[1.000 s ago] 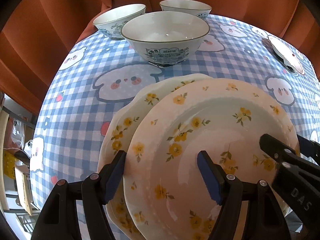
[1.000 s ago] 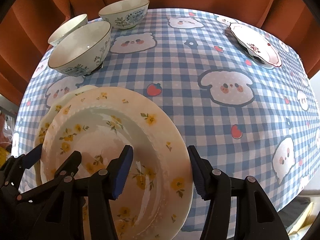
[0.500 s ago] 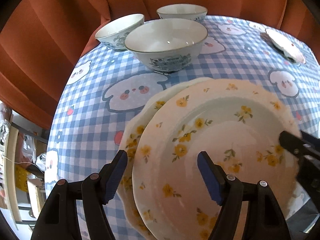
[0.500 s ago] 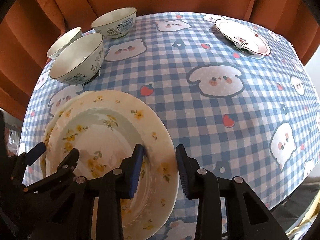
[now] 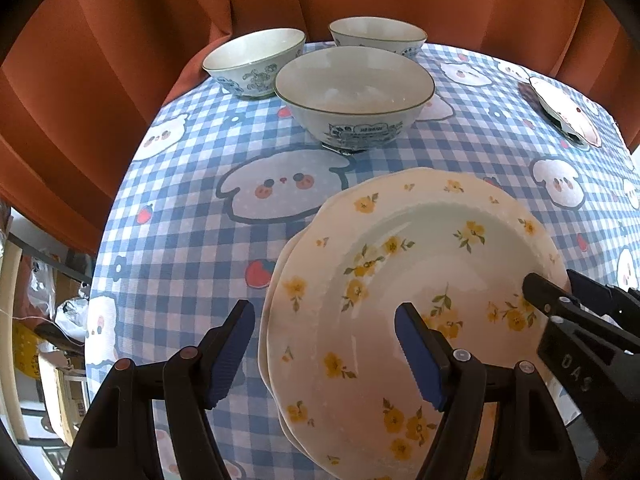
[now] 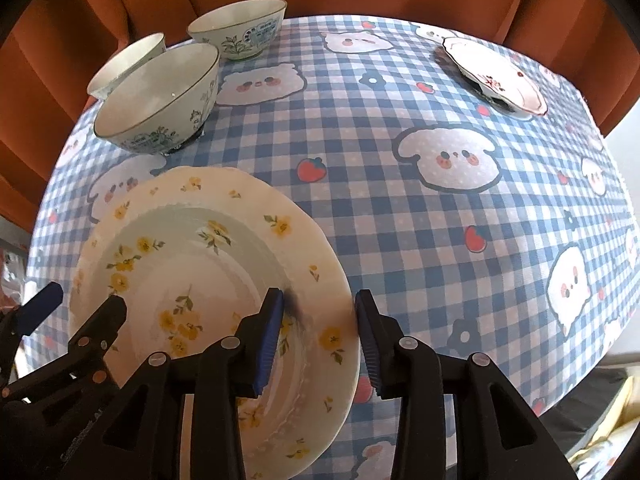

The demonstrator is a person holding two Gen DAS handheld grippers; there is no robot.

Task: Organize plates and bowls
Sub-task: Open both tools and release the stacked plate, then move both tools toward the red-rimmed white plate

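Two cream plates with yellow flowers lie stacked at the near edge of the table; the top plate nearly covers the lower plate. My left gripper is open over the stack's left rim, touching nothing. My right gripper straddles the top plate's right rim, jaws partly closed with a gap still showing on the outer side. Three white bowls with blue prints stand at the far left: a large bowl in front of two smaller bowls.
A blue checked tablecloth with cartoon dogs covers the table. A small white plate with a red pattern sits at the far right. Orange curtain hangs behind. The table edge runs close on the left and right.
The top plate has slid left and now sits almost squarely over the lower one. My right gripper's jaws narrowed around its rim. My left gripper drew back to the left, still open.
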